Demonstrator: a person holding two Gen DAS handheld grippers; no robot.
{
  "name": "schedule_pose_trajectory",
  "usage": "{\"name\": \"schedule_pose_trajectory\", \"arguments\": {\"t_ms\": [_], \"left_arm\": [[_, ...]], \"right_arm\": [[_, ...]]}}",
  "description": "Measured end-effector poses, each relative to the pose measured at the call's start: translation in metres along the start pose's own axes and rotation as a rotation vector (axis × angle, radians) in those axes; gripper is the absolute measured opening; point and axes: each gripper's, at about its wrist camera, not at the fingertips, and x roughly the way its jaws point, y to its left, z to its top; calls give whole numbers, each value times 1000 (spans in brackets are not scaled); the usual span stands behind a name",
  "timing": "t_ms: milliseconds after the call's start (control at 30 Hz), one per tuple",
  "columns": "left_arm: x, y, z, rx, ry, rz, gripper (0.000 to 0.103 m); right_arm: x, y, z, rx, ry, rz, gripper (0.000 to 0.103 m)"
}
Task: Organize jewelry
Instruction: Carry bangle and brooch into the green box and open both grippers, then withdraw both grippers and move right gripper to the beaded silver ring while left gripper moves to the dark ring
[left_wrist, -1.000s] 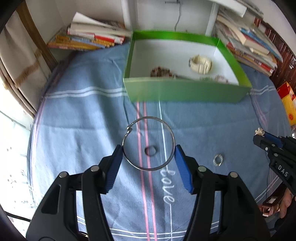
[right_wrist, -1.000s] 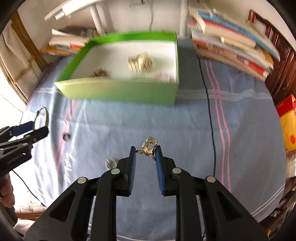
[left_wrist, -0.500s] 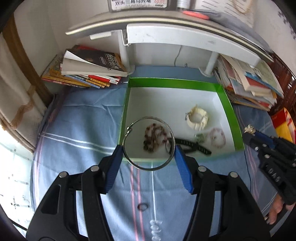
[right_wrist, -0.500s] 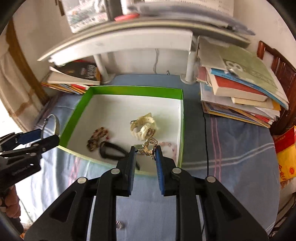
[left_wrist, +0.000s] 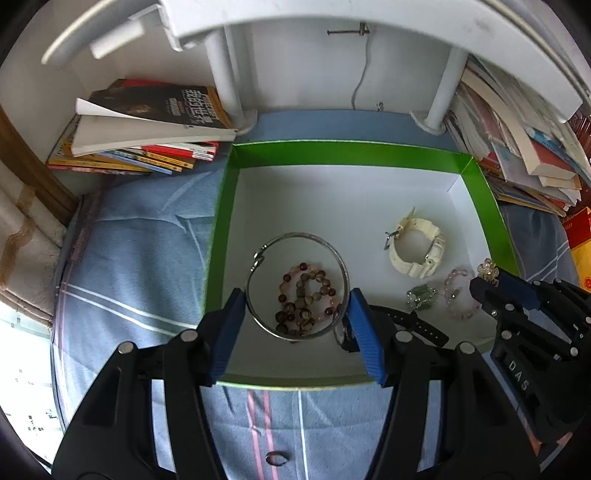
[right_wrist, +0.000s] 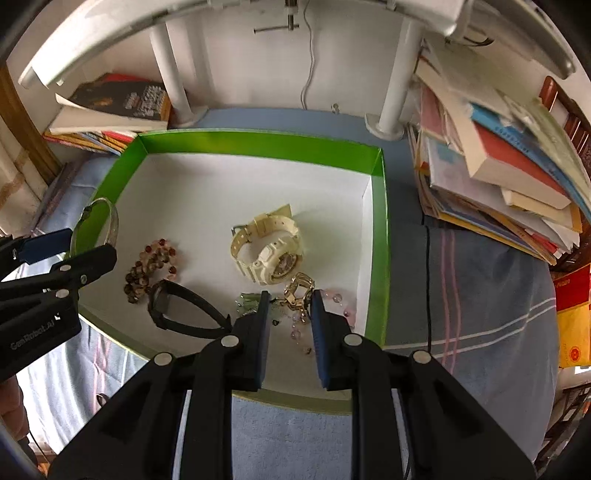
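Observation:
My left gripper (left_wrist: 296, 295) is shut on a thin silver bangle (left_wrist: 297, 234), held flat above the left part of a green box (left_wrist: 332, 153) with a white floor. Under the bangle lies a brown beaded bracelet (left_wrist: 304, 295). My right gripper (right_wrist: 290, 299) is shut on a small gold jewelry piece (right_wrist: 299, 288) over the box's near right corner. In the box lie a cream watch (right_wrist: 269, 243), a black watch (right_wrist: 181, 310), a pink bead bracelet (right_wrist: 336, 297) and a small green piece (right_wrist: 247, 301). The left gripper (right_wrist: 74, 247) with the bangle (right_wrist: 110, 221) shows at the left edge.
The box sits on a blue striped cloth (left_wrist: 129, 240). Book stacks flank it at back left (left_wrist: 147, 125) and right (right_wrist: 498, 166). White shelf legs (left_wrist: 229, 74) stand behind. A small ring (left_wrist: 277, 459) lies on the cloth near me. A black cable (right_wrist: 428, 277) runs beside the box.
Both grippers have moved forward from above the cloth to above the box, each keeping hold of its piece. The small ring stays behind on the cloth.

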Motion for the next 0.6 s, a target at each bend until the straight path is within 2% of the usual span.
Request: {"name": "schedule_pose_trajectory", "arguments": {"t_ms": [33,67,133,400,500,600], "left_arm": [[3,-1,0,5,4,-3,58],[5,-2,0,9,8,-5,58],[7,-3,0,13,11,-1,59],[-14,4,-12,1,-12,-9,72],[-27,11,-28,-15,-15,-25,73],[-37,19,-58,-32,4,-47,77]], "right_arm": [[1,0,0,0,4,-1,26],[2,0,0,-1,7,1,37],[0,-1,0,-1,-1,-7,46],[-28,1,-8,3,-23,-5,47],[-42,7,-19,-7,-28,-12,50],[-55,18,-37,-40,-35,-18,56]]}}
